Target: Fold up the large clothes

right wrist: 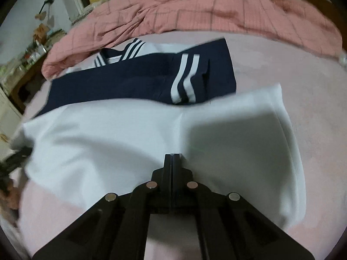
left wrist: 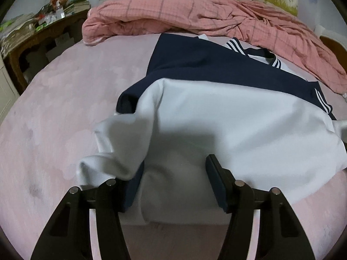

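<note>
A large white and navy garment with white stripes lies spread on the pink bed sheet. In the left wrist view my left gripper stands with its jaws apart at the garment's near white edge. White cloth lies between them, and a loose fold drapes over the left finger. The right finger shows bare. In the right wrist view my right gripper is shut, its tips pinched on the white part of the garment, and a crease runs up from them. The navy part lies beyond.
A rumpled pink plaid quilt is heaped along the back of the bed. A wooden table with books, a bottle and clutter stands at the far left. Bare pink sheet spreads on the garment's right.
</note>
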Demonstrator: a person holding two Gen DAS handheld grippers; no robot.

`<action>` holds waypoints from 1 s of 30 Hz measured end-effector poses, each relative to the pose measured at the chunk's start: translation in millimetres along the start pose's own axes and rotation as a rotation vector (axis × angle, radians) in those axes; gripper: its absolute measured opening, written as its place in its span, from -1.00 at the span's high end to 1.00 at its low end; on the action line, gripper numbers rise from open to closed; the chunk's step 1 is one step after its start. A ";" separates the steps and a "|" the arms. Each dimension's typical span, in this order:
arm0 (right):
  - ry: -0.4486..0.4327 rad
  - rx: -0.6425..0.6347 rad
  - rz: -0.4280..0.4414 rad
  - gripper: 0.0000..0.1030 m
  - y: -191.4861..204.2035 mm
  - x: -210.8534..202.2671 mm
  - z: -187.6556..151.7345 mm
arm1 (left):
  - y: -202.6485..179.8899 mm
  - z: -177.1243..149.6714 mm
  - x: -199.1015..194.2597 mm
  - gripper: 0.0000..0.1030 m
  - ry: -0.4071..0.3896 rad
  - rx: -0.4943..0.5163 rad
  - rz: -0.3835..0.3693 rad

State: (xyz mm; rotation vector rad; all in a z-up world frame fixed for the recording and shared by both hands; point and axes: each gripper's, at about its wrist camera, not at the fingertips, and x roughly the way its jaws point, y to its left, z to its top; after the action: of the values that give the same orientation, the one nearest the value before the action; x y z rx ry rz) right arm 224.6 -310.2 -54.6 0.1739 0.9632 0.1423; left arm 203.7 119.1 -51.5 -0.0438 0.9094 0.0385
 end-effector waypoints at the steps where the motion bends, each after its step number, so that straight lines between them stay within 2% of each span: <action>1: 0.026 0.025 0.043 1.00 -5.4 -6.7 -4.9 | -1.6 -3.9 -4.5 -0.15 -0.002 0.009 0.014; 4: 0.084 0.005 0.081 1.00 -9.6 -13.7 -11.1 | -10.7 -10.3 -20.4 -0.15 -0.040 0.084 0.077; 6: 0.085 -0.004 0.077 1.00 -8.6 -18.6 -9.8 | -7.5 -4.2 -8.8 -0.15 -0.017 0.063 0.065; 10: 0.016 -0.029 0.020 1.00 -2.5 -0.2 1.7 | 4.4 16.1 14.7 -0.15 0.009 -0.001 0.041; 13: -0.048 -0.032 -0.027 1.00 0.7 17.6 16.3 | 5.0 16.0 16.0 -0.15 -0.002 -0.008 0.044; 15: -0.062 0.003 -0.029 1.00 2.5 9.9 16.4 | 4.0 10.2 11.5 -0.15 -0.023 0.004 0.045; 17: -0.082 -0.035 -0.017 1.00 13.4 -8.7 10.6 | 5.6 6.9 8.0 -0.15 -0.039 -0.001 0.028; 19: -0.101 -0.077 0.047 1.00 30.7 -32.2 1.5 | 7.6 6.1 6.7 -0.14 -0.047 -0.013 0.012; 22: -0.057 -0.084 0.168 1.00 54.1 -40.9 -10.1 | 6.9 2.1 3.5 -0.15 -0.056 -0.019 0.013; 23: -0.034 -0.093 0.175 1.00 61.3 -35.7 -13.9 | 5.6 0.0 1.4 -0.15 -0.061 -0.015 0.020; 24: -0.005 -0.098 0.146 1.00 65.8 -28.4 -16.4 | 4.0 -1.6 -0.5 -0.16 -0.065 -0.010 0.027; 25: 0.047 -0.094 0.059 1.00 70.2 -10.4 -18.8 | 2.7 -3.0 -1.9 -0.17 -0.067 -0.005 0.032; 26: 0.057 -0.070 0.039 1.00 69.0 2.4 -18.5 | 1.7 -3.2 -2.3 -0.18 -0.068 -0.002 0.039; 30: 0.018 0.017 0.086 1.00 56.8 14.0 -4.5 | 2.8 -2.0 -0.6 -0.18 -0.064 -0.007 0.035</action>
State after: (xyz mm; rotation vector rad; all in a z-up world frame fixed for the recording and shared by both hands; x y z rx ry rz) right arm 226.3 -251.6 -56.4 0.2302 0.9751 0.2153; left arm 201.6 121.7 -52.3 -0.0329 0.8457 0.0758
